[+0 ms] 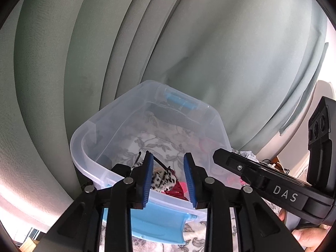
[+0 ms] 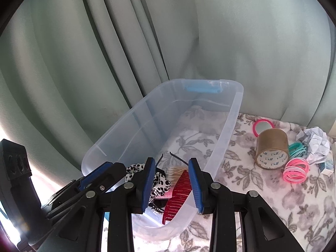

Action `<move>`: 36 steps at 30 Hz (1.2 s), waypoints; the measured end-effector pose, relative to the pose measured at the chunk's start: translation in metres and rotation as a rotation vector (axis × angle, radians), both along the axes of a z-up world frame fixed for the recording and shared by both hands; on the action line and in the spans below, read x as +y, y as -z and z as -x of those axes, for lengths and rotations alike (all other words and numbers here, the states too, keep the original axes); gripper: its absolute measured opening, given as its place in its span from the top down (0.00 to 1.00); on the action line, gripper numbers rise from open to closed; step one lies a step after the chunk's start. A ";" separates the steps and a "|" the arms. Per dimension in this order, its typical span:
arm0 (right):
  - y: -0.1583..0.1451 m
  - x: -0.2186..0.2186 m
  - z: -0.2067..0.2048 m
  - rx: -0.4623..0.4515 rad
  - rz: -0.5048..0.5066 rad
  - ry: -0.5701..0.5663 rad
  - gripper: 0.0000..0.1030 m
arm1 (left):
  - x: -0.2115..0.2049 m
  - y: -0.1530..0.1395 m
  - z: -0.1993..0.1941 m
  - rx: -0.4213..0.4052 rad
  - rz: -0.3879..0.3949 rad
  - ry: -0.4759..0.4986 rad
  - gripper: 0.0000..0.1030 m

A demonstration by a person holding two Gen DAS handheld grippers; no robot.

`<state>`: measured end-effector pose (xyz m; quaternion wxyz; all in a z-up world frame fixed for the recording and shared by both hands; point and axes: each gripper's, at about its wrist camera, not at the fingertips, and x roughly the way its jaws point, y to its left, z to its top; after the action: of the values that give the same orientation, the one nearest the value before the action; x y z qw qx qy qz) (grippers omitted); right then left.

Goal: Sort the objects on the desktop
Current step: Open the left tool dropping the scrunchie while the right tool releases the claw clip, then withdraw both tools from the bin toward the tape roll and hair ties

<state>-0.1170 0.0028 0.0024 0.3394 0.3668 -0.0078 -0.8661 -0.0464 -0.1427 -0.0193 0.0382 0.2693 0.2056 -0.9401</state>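
We see a clear plastic bin (image 2: 229, 126) on the floral cloth (image 2: 262, 189), holding a red claw clip (image 2: 178, 197) and a spotted scrunchie (image 2: 159, 185). Outside lie a tape roll (image 2: 272, 149) and pink hair ties (image 2: 296, 170). Left gripper (image 1: 169, 176) and right gripper (image 2: 173, 180) hover spread, pinching nothing.

Left wrist view: bin's (image 1: 88, 138) near wall hidden behind left tongs (image 1: 169, 178); spotted scrunchie (image 1: 163, 180) only partly seen, rest behind a blue pad. Red comb (image 1: 177, 190) mostly covered, just a sliver. Person's hand (image 1: 308, 237) cut off at bottom-right edge. Pink items thru bin's far wall blurred, can't tell what.

Right wrist view: small box (image 2: 328, 166) cut by right edge, label too small to read. Black clip (image 2: 157, 209) under scrunchie (image 2: 159, 183), shape unclear. Left tongs' (image 2: 92, 178) tips hidden behind right tongs (image 2: 173, 183).
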 end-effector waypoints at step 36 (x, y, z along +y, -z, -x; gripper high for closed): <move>-0.003 0.239 -0.005 -0.017 0.211 0.418 0.50 | 0.194 -0.019 0.012 -0.058 0.229 0.275 0.38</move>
<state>-0.1118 0.2415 0.0057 0.1891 0.3269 -0.1767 -0.9089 -0.0585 0.0512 -0.0003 -0.0544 0.3160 0.0575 -0.9455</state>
